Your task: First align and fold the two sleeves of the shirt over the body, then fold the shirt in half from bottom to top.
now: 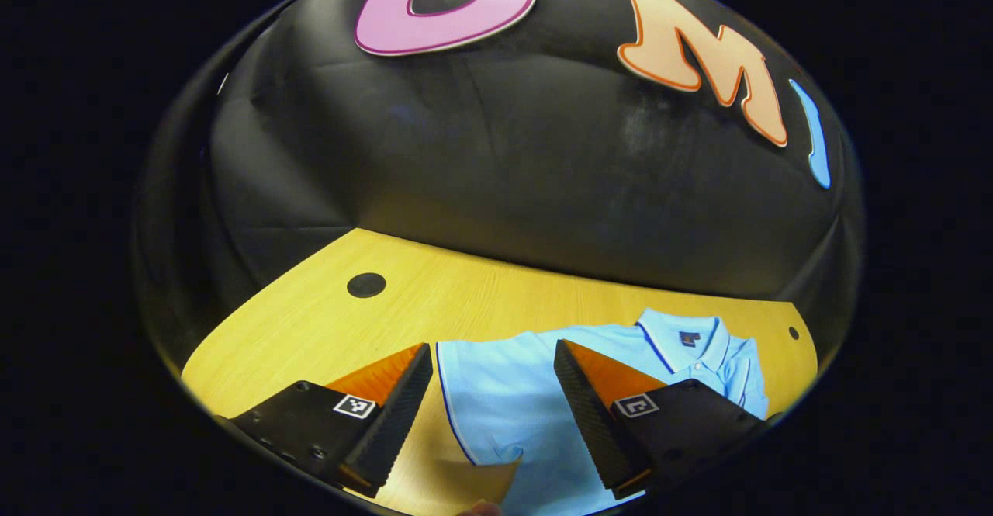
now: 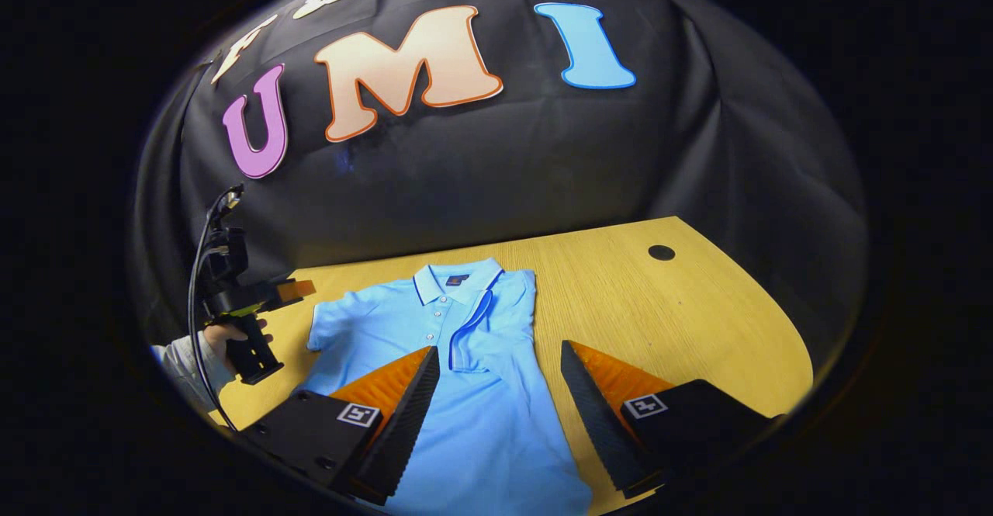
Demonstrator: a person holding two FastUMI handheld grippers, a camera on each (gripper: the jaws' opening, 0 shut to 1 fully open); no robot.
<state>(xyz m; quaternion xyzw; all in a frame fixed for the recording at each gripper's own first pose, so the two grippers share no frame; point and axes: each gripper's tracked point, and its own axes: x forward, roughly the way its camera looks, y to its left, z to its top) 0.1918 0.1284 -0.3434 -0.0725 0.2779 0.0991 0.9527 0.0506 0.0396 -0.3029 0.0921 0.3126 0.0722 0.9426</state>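
shirt [image 2: 465, 361] flat on wood table [image 2: 698, 322] | black cloth wall behind | both grippers' fingers apart, empty

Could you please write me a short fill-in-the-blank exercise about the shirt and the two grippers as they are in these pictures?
1. The light blue shirt lies on a ____ table.
2. One sleeve is already ____ over the shirt's body.
3. The right gripper has its jaws ____.
4. The left gripper grips ____.

Missing words: wooden; folded; open; nothing
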